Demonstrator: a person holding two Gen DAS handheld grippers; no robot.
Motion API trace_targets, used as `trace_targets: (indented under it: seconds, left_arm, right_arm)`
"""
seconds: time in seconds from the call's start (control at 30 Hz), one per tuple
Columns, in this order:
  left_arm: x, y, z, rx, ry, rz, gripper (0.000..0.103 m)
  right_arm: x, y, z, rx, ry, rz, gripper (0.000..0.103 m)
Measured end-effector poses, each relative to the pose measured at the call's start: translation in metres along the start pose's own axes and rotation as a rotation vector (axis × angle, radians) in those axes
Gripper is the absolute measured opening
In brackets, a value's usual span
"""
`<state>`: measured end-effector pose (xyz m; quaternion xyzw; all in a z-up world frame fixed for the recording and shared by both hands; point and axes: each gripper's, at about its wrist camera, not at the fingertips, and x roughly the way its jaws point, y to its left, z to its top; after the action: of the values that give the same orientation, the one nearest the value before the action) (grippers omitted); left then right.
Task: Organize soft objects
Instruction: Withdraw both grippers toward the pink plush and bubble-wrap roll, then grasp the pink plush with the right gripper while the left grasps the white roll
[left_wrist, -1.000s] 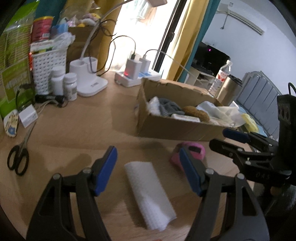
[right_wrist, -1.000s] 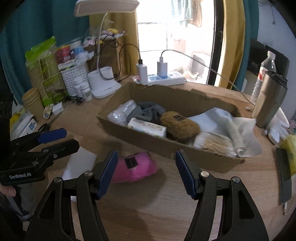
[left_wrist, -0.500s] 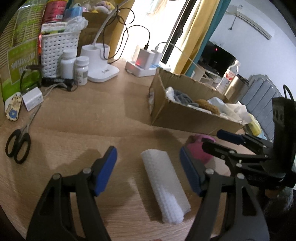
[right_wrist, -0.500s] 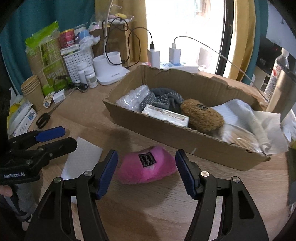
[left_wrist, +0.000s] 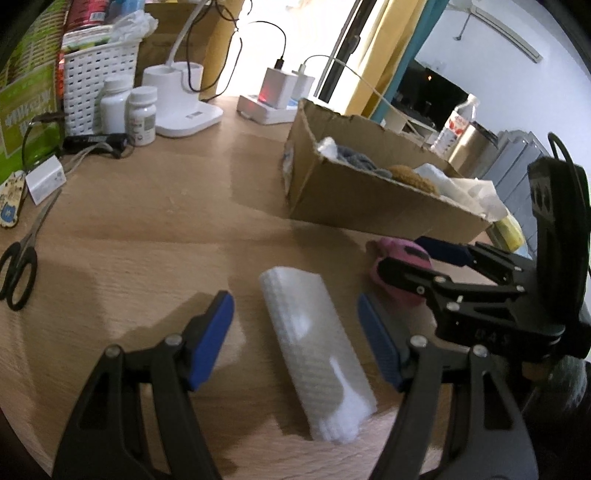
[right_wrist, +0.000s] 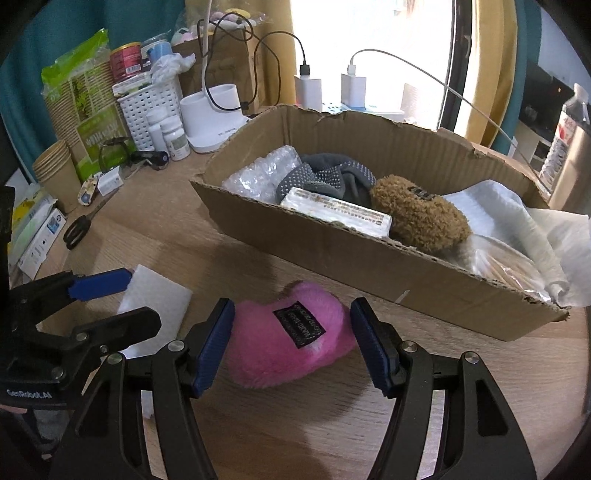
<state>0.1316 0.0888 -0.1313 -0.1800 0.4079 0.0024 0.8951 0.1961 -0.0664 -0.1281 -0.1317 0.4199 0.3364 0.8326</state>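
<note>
A folded white foam sheet lies on the wooden table between the open fingers of my left gripper; it also shows in the right wrist view. A pink plush toy with a black label lies between the open fingers of my right gripper, touching neither pad; in the left wrist view the pink plush is partly hidden behind the right gripper. A cardboard box behind holds bubble wrap, a grey sock, a brown plush and white wrapping.
Scissors lie at the left. Pill bottles, a white basket, a lamp base and a power strip stand at the back. A steel flask stands right of the box.
Both grippers have lowered and moved forward. The left now straddles the white foam sheet and the right now straddles the pink plush. Both stay open.
</note>
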Motion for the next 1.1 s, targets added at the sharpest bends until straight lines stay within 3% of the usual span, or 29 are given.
trace_targets:
  seconds: [0.27, 0.3, 0.5, 0.63, 1.1]
  left_arm:
    - [0.007, -0.013, -0.004, 0.074, 0.01, 0.063, 0.069]
    - [0.009, -0.016, -0.004, 0.089, 0.012, 0.069, 0.061]
    - [0.013, -0.027, -0.008, 0.155, 0.018, 0.109, 0.046]
    - [0.015, -0.033, -0.01, 0.177, 0.026, 0.11, 0.028]
    - [0.005, -0.058, -0.009, 0.209, -0.005, 0.081, 0.025]
  right_arm:
    - [-0.001, -0.005, -0.004, -0.016, -0.007, 0.009, 0.068]
    - [-0.001, -0.006, -0.005, -0.021, -0.008, 0.01, 0.068]
    - [0.0, -0.009, -0.013, -0.03, -0.015, 0.023, 0.068]
    - [-0.004, -0.011, -0.016, -0.036, -0.021, 0.036, 0.063]
    - [-0.031, -0.029, -0.026, -0.017, -0.071, 0.069, 0.053]
